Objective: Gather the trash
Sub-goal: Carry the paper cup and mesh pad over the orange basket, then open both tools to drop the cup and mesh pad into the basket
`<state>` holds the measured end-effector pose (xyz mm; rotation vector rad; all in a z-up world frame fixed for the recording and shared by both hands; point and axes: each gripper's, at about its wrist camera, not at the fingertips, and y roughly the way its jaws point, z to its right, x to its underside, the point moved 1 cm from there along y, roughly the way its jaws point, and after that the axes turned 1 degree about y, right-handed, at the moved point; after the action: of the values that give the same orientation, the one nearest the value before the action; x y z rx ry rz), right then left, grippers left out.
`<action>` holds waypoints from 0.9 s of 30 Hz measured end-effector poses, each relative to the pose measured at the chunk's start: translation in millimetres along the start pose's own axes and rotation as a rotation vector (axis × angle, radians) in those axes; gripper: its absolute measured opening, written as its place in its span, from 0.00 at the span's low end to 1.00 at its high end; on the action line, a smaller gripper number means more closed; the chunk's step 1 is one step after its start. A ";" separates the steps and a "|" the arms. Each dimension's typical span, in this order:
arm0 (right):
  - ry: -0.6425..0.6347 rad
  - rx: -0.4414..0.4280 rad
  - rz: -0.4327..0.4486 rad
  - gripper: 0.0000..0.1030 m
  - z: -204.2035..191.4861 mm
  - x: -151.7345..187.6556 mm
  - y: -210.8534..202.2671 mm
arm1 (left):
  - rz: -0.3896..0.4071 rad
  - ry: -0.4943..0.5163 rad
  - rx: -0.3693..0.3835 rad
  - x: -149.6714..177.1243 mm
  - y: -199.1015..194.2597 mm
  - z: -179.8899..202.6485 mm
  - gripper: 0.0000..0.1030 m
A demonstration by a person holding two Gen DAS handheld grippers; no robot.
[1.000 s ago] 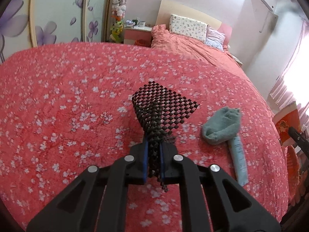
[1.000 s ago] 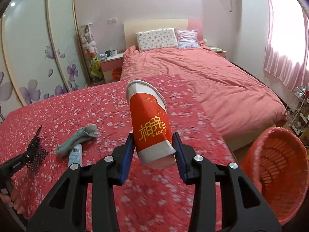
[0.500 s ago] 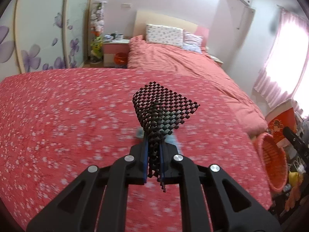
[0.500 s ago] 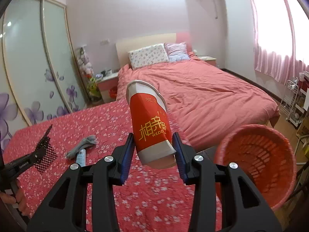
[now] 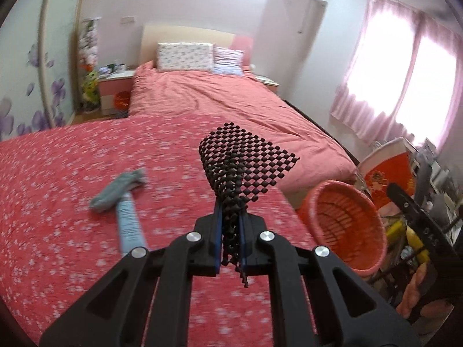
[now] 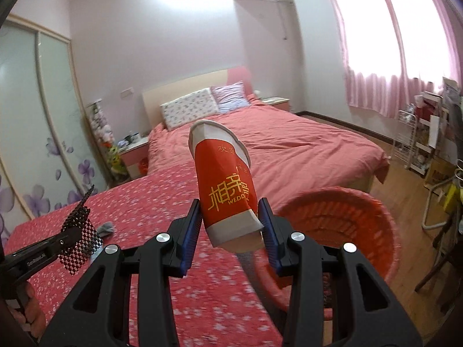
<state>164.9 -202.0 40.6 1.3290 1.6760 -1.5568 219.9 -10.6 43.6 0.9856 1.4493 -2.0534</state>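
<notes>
My left gripper (image 5: 230, 238) is shut on a black mesh mat scrap (image 5: 246, 162), held above the red flowered bedspread (image 5: 58, 202). That scrap (image 6: 79, 232) also shows at the left of the right wrist view, in the left gripper (image 6: 73, 234). My right gripper (image 6: 230, 228) is shut on a squashed red and white paper cup (image 6: 224, 185), which points up and away. An orange basket (image 5: 345, 222) stands on the floor off the bed's right edge; it (image 6: 341, 217) lies just right of and below the cup. The cup (image 5: 386, 170) appears beyond the basket in the left wrist view.
A grey sock (image 5: 117, 189) and a pale blue tube (image 5: 130, 225) lie on the bedspread left of the mesh. A second bed (image 6: 289, 150) with pillows stands behind. Shelves and clutter (image 6: 428, 144) fill the right wall under pink curtains.
Both grippers swung right across the bedspread with their loads held. The orange basket has come in close under the right gripper, and the sock and tube slid to the left of the left gripper.
</notes>
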 end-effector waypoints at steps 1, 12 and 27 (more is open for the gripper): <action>0.005 0.010 0.003 0.39 3.5 0.5 -1.0 | 0.000 0.015 0.009 -0.5 0.3 7.7 0.10; 0.065 0.081 0.017 0.39 50.7 7.6 -5.3 | -0.037 0.126 0.126 7.9 25.1 96.7 0.10; 0.163 0.150 0.013 0.39 107.8 14.6 -3.8 | -0.146 0.172 0.269 30.0 82.9 177.5 0.10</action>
<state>128.2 -298.2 5.2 1.5783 1.6688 -1.6316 205.2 -204.4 4.4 1.2203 1.3881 -2.3666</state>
